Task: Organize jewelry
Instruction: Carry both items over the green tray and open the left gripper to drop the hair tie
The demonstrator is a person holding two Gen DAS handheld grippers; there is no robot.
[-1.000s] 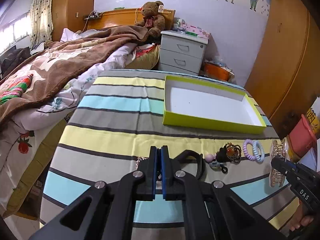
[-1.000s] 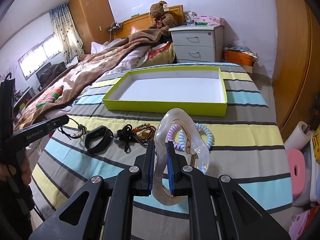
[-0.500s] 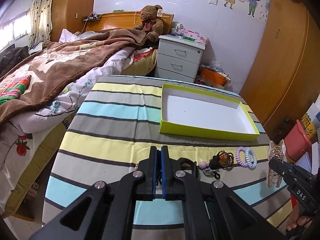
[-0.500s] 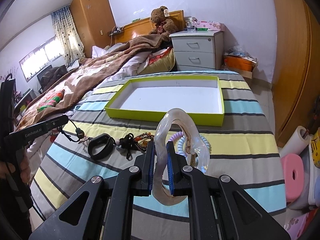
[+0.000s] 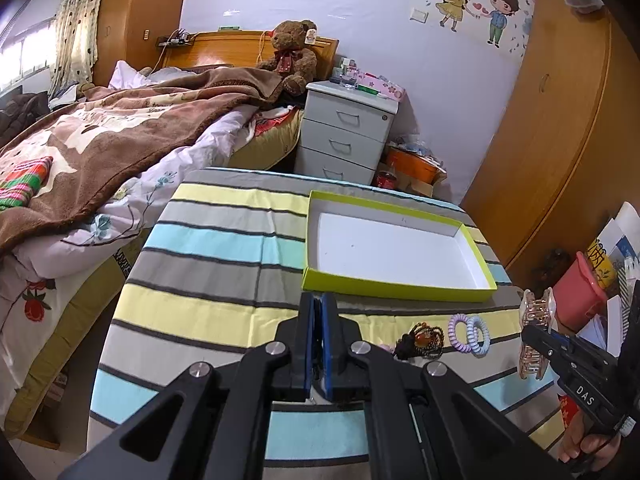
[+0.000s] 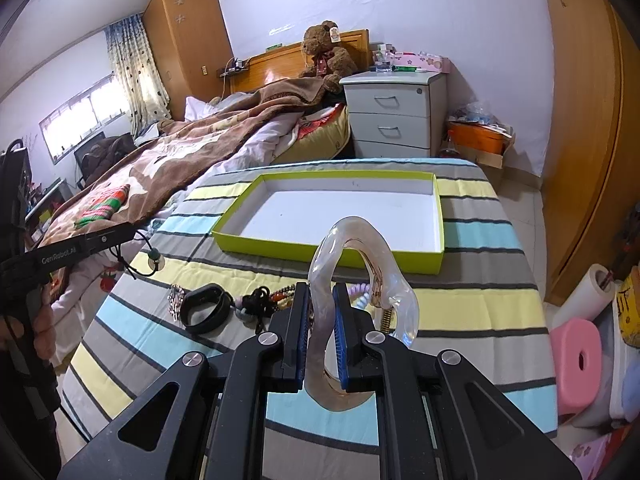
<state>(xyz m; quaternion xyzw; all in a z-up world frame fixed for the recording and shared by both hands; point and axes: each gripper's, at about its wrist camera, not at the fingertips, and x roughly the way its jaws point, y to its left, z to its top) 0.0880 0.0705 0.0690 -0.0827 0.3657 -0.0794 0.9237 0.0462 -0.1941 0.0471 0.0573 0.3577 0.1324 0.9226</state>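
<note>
Clear hair claw (image 6: pixel 362 280) clamped between right tongs (image 6: pixel 321 312), black cord (image 6: pixel 138 256) pinched in closed left tongs (image 5: pixel 319 312), above striped cloth (image 5: pixel 208 264)

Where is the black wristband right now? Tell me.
In the right wrist view the black wristband lies on the striped cloth, lower left, between a small silver piece and the tangled black cord.

Home bedroom: bed (image 5: pixel 120 140), teddy bear (image 5: pixel 292 56)

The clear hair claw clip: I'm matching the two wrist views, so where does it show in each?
Left wrist view: the clear hair claw clip is at the far right, held by the right gripper.
Right wrist view: it fills the lower centre, clamped between the pads.
Shared landmark: the green-rimmed tray, just beyond it.
</note>
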